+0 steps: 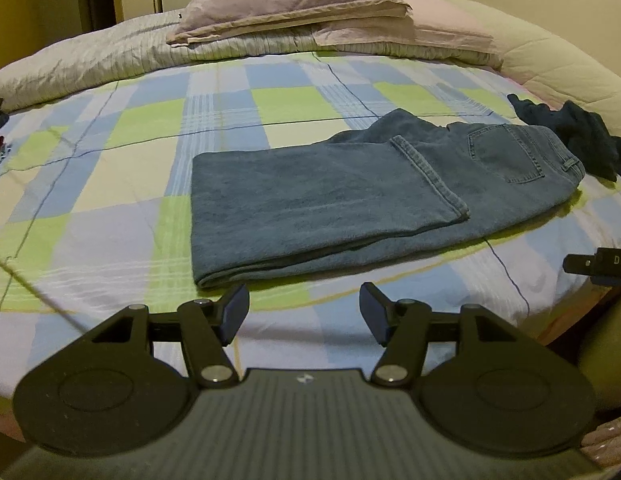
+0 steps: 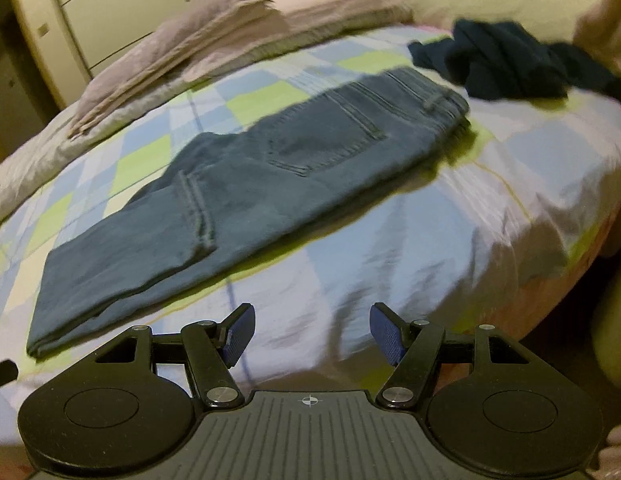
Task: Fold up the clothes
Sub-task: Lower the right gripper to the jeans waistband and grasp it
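While both tools hang over the near edge of the bed [image 1: 110,128], the jeans [image 1: 350,200] lie folded flat on the checked cover, mid-bed, waist end to the right. Left tool [image 1: 304,312]: jaws wide, nothing between them, just short of the jeans' near fold. Right tool [image 2: 312,334]: jaws wide too, empty, with bare cover ahead of it. A dark garment [image 2: 510,60] sits crumpled just beyond the waistband, far right. Pillows [image 1: 290,8] are stacked at the far side.
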Demonstrator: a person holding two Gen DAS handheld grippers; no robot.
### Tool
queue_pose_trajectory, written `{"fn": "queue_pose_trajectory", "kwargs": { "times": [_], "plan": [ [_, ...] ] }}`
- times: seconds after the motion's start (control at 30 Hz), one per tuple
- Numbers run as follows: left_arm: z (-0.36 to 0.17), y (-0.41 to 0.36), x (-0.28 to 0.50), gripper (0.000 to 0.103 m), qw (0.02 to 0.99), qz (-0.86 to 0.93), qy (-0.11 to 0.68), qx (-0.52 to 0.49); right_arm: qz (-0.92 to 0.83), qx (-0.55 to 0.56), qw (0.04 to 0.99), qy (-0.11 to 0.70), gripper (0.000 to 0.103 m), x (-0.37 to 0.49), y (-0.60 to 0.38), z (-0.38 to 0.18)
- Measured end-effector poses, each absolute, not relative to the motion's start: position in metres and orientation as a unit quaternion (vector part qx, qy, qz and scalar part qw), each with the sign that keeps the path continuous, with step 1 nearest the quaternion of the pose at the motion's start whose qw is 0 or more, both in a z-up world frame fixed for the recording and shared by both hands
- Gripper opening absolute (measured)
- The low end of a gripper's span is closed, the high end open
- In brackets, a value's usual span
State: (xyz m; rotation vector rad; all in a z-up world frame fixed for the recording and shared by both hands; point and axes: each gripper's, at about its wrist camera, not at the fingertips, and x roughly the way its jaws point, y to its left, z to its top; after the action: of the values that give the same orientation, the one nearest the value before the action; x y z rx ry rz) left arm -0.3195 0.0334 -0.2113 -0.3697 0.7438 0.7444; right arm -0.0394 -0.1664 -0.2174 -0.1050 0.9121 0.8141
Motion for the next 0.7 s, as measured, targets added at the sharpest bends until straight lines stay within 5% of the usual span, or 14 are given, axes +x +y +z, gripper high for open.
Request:
{"fn": "queue_pose_trajectory", "kwargs": {
  "times": [0.37, 0.7],
  "plan": [
    [-0.231, 0.067, -0.286, 0.055, 0.853, 0.337, 0.343, -0.204, 0.384, 0.287, 0.722, 0.499, 0.067, 0.071, -0.21, -0.247],
    [-0.248, 0.087, -0.265, 0.055, 0.844, 0.341, 0.349, -0.224, 0.355, 0.325, 0.702, 0.524, 0.067, 0.134, -0.203, -0.262]
  ]
}}
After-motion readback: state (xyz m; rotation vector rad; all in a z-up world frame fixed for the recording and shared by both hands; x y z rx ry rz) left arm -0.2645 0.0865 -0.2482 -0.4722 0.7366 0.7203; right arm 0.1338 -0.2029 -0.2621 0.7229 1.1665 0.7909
